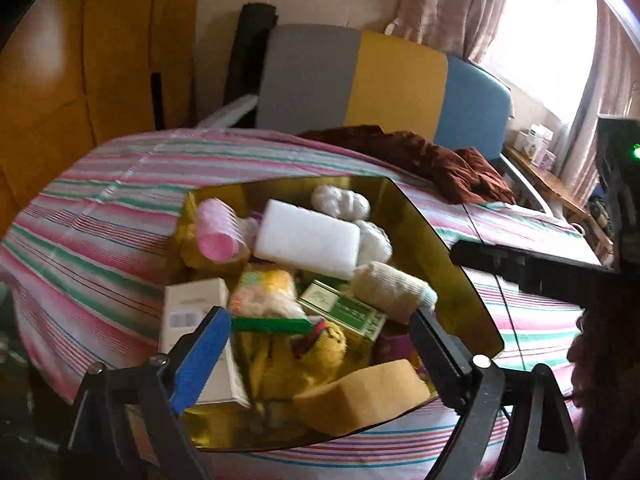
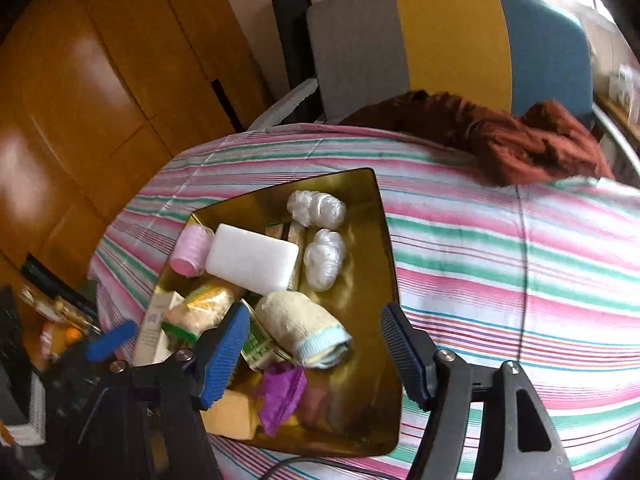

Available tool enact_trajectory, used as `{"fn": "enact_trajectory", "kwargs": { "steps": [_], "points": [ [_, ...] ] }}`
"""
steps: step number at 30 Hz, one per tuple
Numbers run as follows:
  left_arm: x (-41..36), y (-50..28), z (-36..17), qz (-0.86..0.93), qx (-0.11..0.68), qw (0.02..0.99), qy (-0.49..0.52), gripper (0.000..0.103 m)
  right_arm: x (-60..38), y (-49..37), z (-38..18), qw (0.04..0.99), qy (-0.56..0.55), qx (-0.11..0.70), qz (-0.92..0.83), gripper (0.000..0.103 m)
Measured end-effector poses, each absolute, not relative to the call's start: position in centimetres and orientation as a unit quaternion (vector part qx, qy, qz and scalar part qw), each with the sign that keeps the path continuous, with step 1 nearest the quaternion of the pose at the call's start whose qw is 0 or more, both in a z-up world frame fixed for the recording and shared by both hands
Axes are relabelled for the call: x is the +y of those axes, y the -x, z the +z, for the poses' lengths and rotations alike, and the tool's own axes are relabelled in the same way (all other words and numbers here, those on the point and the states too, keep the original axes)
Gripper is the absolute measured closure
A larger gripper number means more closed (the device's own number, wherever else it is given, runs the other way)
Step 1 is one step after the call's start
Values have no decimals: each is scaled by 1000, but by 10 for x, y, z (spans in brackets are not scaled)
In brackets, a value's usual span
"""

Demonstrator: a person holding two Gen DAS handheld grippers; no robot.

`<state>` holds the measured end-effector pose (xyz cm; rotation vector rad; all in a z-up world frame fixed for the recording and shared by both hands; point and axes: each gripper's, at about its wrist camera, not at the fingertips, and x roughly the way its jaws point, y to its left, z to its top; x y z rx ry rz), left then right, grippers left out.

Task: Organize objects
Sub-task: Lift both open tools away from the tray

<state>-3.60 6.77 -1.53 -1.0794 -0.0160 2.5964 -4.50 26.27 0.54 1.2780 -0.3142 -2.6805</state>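
A gold tray [image 1: 460, 280] [image 2: 360, 280] sits on a striped cloth and holds many small items: a white sponge block [image 1: 308, 240] [image 2: 252, 258], a pink roller [image 1: 218, 230] [image 2: 192, 252], two white plastic bundles [image 2: 320, 232], a rolled cream cloth [image 1: 392, 286] [image 2: 304, 328], a green box [image 1: 344, 310], a white box [image 1: 192, 312], a tan sponge [image 1: 364, 398] and a purple item [image 2: 282, 394]. My left gripper [image 1: 320, 356] hovers open over the tray's near end. My right gripper [image 2: 314, 348] is open above the rolled cloth. Both are empty.
The striped cloth [image 2: 500, 280] stretches right of the tray. A brown garment [image 1: 432, 160] [image 2: 500, 140] lies at the far edge before a grey, yellow and blue headboard [image 2: 440, 44]. Wooden cabinets [image 2: 100, 80] stand left. The right gripper's arm [image 1: 532, 268] crosses at right.
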Motion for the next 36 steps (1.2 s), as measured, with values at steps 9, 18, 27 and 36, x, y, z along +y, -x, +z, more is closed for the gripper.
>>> {"fn": "enact_trajectory", "kwargs": {
  "steps": [9,18,27,36],
  "points": [
    [50,23,-7,924,-2,108,366,0,241,5,-3,36,-417,-30,-908,33],
    [49,14,-4,929,-1,51,367,0,234,-20,-20,30,-433,-28,-900,33],
    [44,7,2,930,-27,61,362,1,230,-23,-15,31,-424,-28,-905,33],
    [46,1,6,941,-11,54,334,9,229,-21,-16,30,-426,-27,-904,33]
  ]
}}
